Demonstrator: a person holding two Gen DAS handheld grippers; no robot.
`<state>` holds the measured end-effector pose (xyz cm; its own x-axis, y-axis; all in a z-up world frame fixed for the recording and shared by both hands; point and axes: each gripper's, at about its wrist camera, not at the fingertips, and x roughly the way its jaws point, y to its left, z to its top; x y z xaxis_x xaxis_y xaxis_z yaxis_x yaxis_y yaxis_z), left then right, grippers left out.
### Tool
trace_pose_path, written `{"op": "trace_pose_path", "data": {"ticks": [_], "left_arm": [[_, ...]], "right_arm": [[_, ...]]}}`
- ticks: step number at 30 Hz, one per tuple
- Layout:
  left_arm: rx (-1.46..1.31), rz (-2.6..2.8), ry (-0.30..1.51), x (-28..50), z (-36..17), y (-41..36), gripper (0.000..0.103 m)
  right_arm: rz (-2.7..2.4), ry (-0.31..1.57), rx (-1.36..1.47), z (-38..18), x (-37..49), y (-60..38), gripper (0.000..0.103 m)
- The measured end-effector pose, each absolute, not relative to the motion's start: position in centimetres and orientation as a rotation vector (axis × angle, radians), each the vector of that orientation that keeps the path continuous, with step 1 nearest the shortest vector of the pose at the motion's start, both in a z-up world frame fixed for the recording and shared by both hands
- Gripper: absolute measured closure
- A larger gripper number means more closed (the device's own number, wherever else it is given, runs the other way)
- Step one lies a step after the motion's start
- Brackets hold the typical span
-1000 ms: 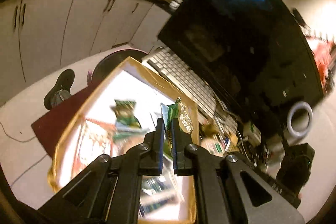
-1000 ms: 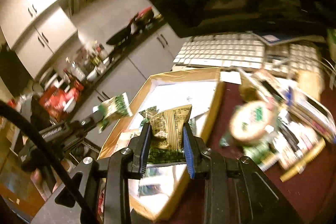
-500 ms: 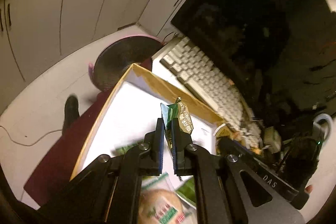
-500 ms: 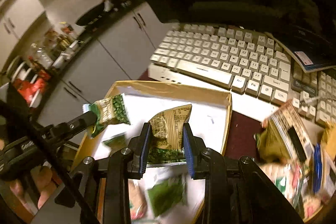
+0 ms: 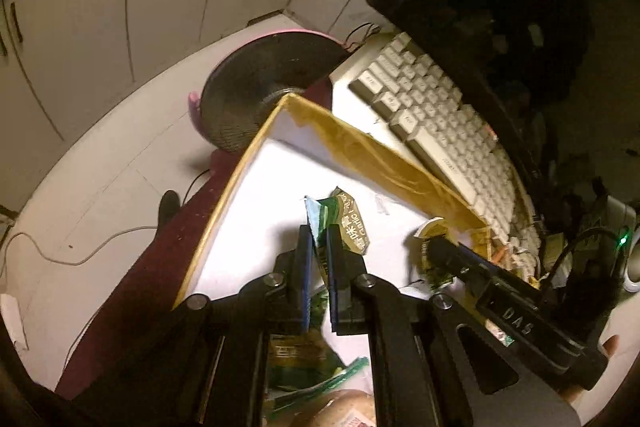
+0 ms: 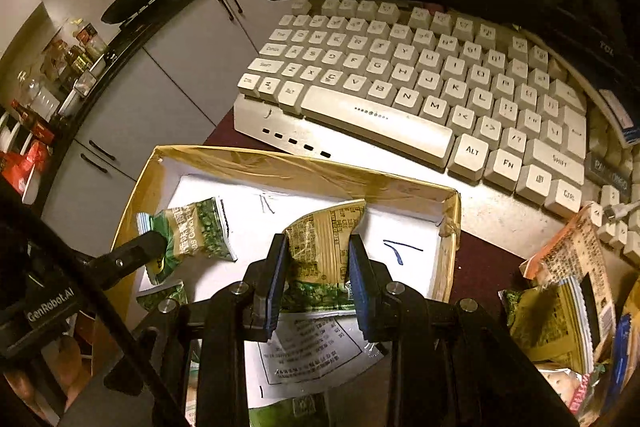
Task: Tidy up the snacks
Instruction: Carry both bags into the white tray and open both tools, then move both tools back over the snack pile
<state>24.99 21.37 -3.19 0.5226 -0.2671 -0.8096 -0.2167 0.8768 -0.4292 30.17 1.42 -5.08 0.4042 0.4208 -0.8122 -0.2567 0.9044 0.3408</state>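
A shallow cardboard box (image 6: 304, 167) with a white floor lies in front of a keyboard. My left gripper (image 5: 318, 231) is shut on a green pea snack packet (image 5: 348, 223), held upright over the box's far left part; in the right wrist view this left gripper (image 6: 160, 243) and its packet (image 6: 196, 231) hang low over the floor. My right gripper (image 6: 318, 247) holds a tan and green snack packet (image 6: 324, 231) over the box's far middle. Its jaws are opening, with the packet still filling the gap between the pads.
More packets (image 6: 308, 343) lie in the near part of the box. A beige keyboard (image 6: 400, 79) and a dark monitor (image 5: 500, 7) stand right behind it. A heap of loose snacks (image 6: 560, 307) is at the right. A round black object (image 5: 260, 87) sits beyond the box's left corner.
Both grippers have travelled forward and down with their packets, from the near part of the box to its far end by the keyboard. The right jaws stand slightly wider.
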Motion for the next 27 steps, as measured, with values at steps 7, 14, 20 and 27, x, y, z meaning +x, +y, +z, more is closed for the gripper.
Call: {"op": "trace_pose_path", "data": {"ticks": [7, 14, 20, 27], "left_arm": [[-0.541, 0.010, 0.989, 23.0, -1.7, 21.3, 0.045], [-0.426, -0.028, 0.754, 14.6, 3.8, 15.5, 0.027], [-0.339, -0.194, 0.694, 8.9, 4.5, 7.6, 0.025], [-0.290, -0.258, 0.788, 7.3, 1.5, 2.3, 0.025]], "right_arm": [[0.492, 0.964, 0.239, -1.4, 26.4, -2.2, 0.051], [0.494, 0.712, 0.333, 2.1, 15.6, -11.5, 0.035], [0.389, 0.627, 0.461, 0.6, 11.0, -20.0, 0.031], [0.327, 0.686, 0.575, -2.7, 10.5, -26.4, 0.031]]}}
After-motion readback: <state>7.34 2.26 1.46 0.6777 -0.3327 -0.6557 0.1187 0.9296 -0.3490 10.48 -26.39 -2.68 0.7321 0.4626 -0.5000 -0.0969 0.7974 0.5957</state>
